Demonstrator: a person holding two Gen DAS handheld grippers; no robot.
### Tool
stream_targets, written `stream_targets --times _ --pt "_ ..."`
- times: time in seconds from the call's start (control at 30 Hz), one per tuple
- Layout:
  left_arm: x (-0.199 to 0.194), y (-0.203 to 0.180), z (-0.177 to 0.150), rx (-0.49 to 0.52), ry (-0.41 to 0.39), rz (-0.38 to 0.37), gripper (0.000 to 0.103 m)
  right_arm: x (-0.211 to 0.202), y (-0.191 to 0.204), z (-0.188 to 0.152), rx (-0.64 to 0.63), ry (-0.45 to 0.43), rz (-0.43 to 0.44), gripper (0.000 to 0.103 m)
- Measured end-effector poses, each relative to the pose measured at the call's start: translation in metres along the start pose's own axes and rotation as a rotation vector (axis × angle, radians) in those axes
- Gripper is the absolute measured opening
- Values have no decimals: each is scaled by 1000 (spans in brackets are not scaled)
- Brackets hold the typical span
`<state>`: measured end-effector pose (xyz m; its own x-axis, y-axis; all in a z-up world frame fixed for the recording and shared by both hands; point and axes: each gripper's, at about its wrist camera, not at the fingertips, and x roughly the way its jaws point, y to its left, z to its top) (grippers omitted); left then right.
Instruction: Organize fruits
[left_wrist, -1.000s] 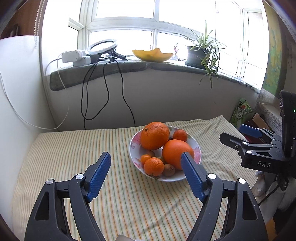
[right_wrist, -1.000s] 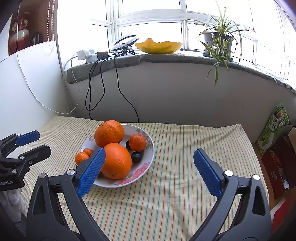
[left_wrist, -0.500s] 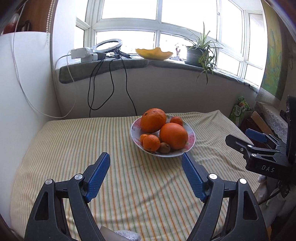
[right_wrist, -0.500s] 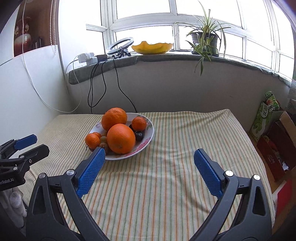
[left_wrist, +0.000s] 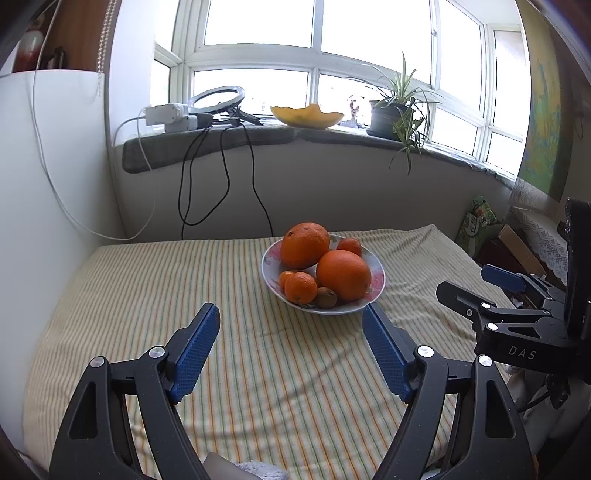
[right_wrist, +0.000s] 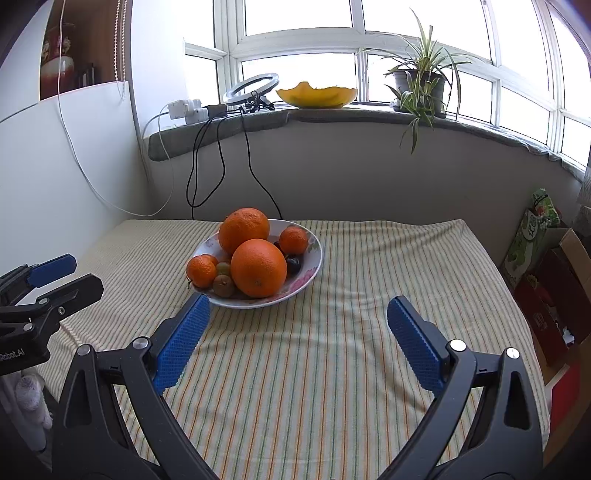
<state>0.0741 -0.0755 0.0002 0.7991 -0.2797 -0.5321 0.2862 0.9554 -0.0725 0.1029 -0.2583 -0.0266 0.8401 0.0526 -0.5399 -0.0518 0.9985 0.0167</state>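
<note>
both grippers are spread wide with nothing in them. left gripper and right gripper hover over the striped tablecloth, short of the bowl. all the fruit sits piled in that bowl: two big oranges, small tangerines, a kiwi, something dark.

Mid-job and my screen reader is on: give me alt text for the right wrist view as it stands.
A floral bowl piled with two large oranges, mandarins and small dark fruit sits on a striped tablecloth, ahead and left of the open, empty right gripper. The left gripper, jaws also open, shows at the left edge; a windowsill with a potted plant lies behind.
</note>
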Motion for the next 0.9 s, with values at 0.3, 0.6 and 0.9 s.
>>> stream_targets --times 0.3,0.6,0.9 --pt "-3 -1 -1 5 -6 -1 80 -1 1 1 -3 -2 -3 99" --pt "-4 0 -1 4 -8 0 80 -2 2 1 -4 -2 2 99" --pt "-4 -1 -1 2 -5 6 80 0 1 -1 8 4 6 99"
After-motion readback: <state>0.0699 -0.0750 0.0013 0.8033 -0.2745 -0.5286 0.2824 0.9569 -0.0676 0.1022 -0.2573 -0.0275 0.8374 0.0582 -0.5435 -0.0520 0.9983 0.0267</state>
